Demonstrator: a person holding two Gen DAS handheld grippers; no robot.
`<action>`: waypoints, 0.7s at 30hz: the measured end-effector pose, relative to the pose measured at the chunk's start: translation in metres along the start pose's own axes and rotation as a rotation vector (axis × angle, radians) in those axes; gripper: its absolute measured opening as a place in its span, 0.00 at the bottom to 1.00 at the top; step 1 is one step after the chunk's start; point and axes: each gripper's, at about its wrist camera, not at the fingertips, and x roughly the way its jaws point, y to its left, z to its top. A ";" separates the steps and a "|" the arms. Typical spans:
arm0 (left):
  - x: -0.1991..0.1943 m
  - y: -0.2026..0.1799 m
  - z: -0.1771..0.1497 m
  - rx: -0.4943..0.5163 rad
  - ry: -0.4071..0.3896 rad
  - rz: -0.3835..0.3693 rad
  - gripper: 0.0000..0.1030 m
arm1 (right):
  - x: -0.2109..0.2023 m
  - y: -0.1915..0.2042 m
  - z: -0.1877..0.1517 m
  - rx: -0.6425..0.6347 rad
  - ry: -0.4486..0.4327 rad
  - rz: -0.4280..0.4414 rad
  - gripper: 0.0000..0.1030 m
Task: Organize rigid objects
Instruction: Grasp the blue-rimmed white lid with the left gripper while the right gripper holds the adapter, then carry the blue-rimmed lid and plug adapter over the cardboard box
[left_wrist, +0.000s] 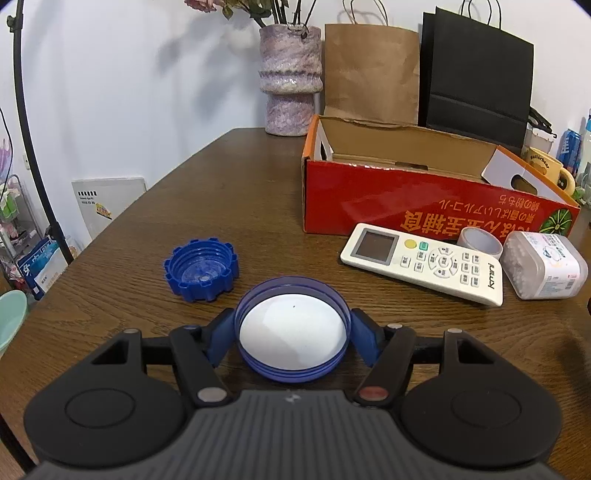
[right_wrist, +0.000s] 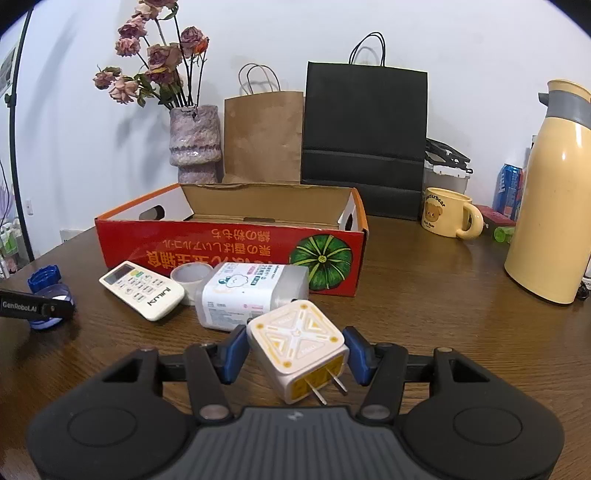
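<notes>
- The round blue lid (left_wrist: 291, 328), low in the frame's centre, is clamped between the left gripper (left_wrist: 291, 334) pads.
- The plug adapter (right_wrist: 299, 347), lower centre, is gripped by the right gripper (right_wrist: 295, 352).
- The red box (right_wrist: 236, 243) is seen mid-frame.

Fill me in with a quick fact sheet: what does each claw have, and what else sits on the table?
left gripper: closed around a round blue lid
right gripper: gripping a white and yellow plug
loose on table: blue cap, remote, tape roll, clear tub
red box: open, nothing visible inside
behind: vase, two paper bags, mug, flask
</notes>
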 end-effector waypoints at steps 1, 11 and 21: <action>0.000 0.000 0.000 -0.003 -0.003 0.005 0.66 | 0.000 0.001 0.000 0.001 -0.002 0.000 0.53; -0.016 -0.001 0.002 -0.033 -0.054 0.018 0.66 | -0.004 0.013 0.002 -0.001 -0.033 0.006 0.53; -0.038 -0.015 0.012 -0.025 -0.112 -0.007 0.66 | -0.013 0.019 0.008 -0.002 -0.076 0.031 0.53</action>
